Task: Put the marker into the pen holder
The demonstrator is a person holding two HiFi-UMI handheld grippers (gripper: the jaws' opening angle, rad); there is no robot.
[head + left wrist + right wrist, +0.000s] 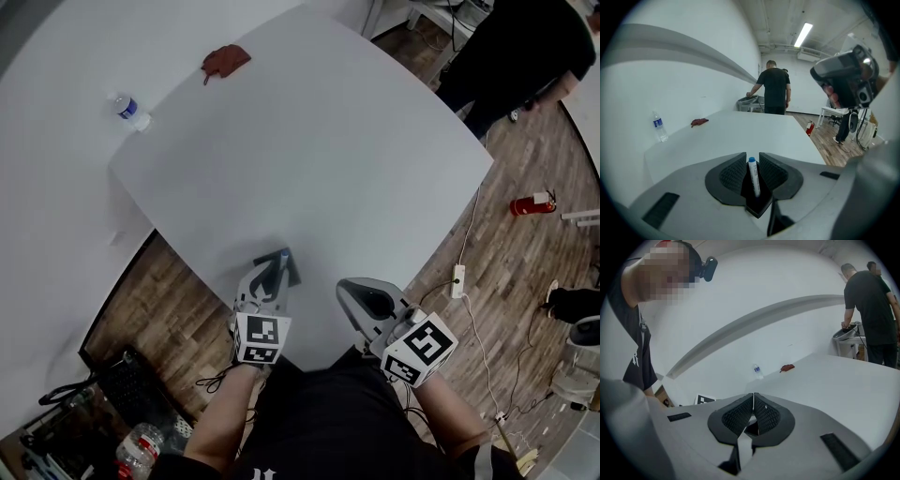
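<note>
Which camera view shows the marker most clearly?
The left gripper view: the marker stands clamped between the left gripper's jaws. The head view does not show it clearly; the right gripper view not at all.

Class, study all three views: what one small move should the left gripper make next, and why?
Probably hold the left gripper shut on the marker and turn to find the pen holder: none shows on the white table; only a water bottle and a red cloth sit by its far edge. The right gripper is shut and empty.

Lab room: white table (309, 141); fire extinguisher (531, 202); floor power strip (457, 280).
</note>
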